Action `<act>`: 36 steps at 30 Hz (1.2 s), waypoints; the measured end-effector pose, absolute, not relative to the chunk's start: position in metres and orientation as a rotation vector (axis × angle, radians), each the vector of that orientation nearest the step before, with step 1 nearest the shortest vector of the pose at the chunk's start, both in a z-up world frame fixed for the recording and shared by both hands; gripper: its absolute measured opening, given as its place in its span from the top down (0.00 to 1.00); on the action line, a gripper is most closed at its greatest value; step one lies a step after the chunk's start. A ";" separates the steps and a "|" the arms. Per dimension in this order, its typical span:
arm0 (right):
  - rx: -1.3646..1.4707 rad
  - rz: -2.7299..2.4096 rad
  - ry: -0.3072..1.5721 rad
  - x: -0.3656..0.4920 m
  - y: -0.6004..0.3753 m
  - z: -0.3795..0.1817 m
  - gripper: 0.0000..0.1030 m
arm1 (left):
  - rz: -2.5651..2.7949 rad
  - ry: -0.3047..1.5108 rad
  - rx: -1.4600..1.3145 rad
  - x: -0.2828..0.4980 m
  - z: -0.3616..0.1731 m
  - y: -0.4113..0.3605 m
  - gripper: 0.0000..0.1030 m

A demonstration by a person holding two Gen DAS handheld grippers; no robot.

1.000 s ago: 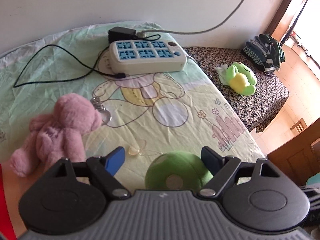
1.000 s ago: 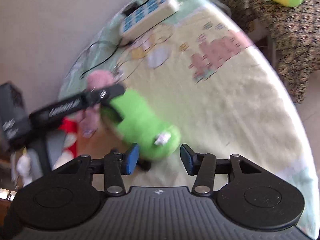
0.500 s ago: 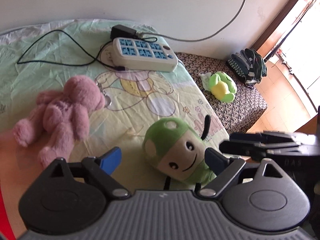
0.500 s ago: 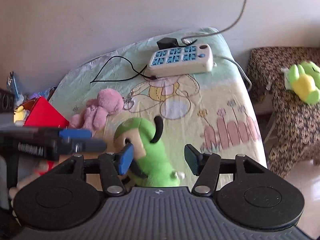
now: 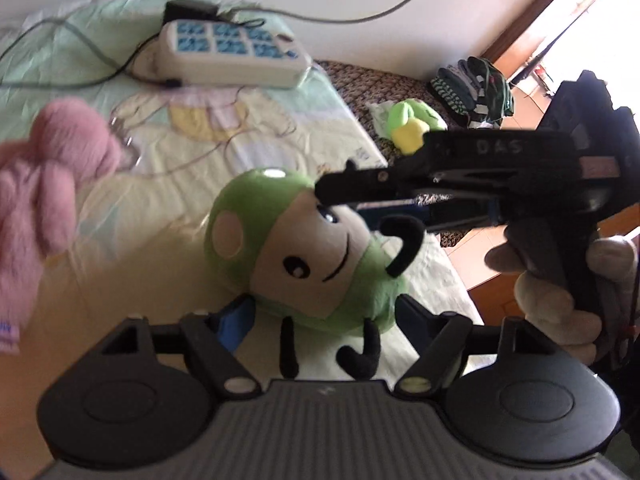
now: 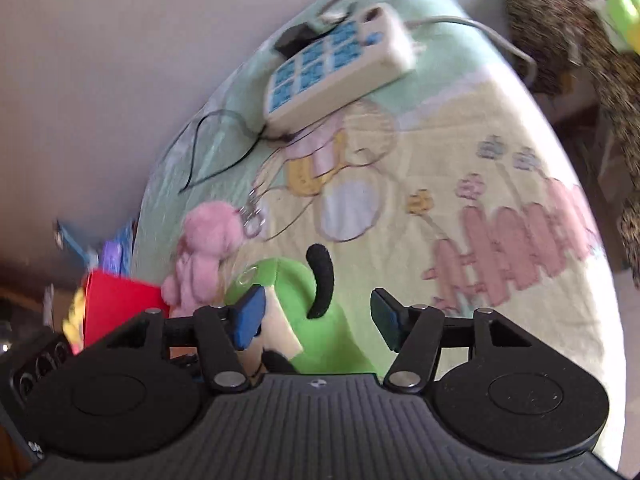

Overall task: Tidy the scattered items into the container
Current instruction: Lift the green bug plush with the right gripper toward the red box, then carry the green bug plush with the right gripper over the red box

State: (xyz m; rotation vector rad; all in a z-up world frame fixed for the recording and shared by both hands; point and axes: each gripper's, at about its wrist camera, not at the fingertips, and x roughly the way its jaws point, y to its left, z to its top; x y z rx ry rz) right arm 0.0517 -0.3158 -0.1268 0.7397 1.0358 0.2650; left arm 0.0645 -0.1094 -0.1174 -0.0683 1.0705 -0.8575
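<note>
A green mushroom plush (image 5: 304,248) with a cream face sits on the cartoon bedsheet (image 5: 256,152). My left gripper (image 5: 324,320) has its closing jaws around the plush's lower body, and both blue pads touch its sides. My right gripper (image 5: 348,202) reaches in from the right over the plush's head, held by a gloved hand (image 5: 552,300). In the right wrist view the plush (image 6: 296,292) lies between the jaws of the right gripper (image 6: 316,316), which stand open; the right pad is clear of the plush. A pink plush (image 5: 48,184) lies to the left. A red container (image 6: 116,300) shows at the bed's left edge.
A white and blue power strip (image 5: 232,52) with black cables lies at the far side of the bed. A green and yellow plush (image 5: 412,128) sits on a patterned side table (image 5: 360,80), with folded clothes (image 5: 472,84) behind it. The bed's edge drops off on the right.
My left gripper has dropped closer to the green plush and its jaws have narrowed around it. My right gripper has swung in over the plush's head and opened wider.
</note>
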 end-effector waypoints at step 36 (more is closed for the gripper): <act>1.031 0.295 1.005 0.063 -0.321 -0.159 0.39 | -0.799 1.093 -0.188 0.099 -0.126 -0.109 0.22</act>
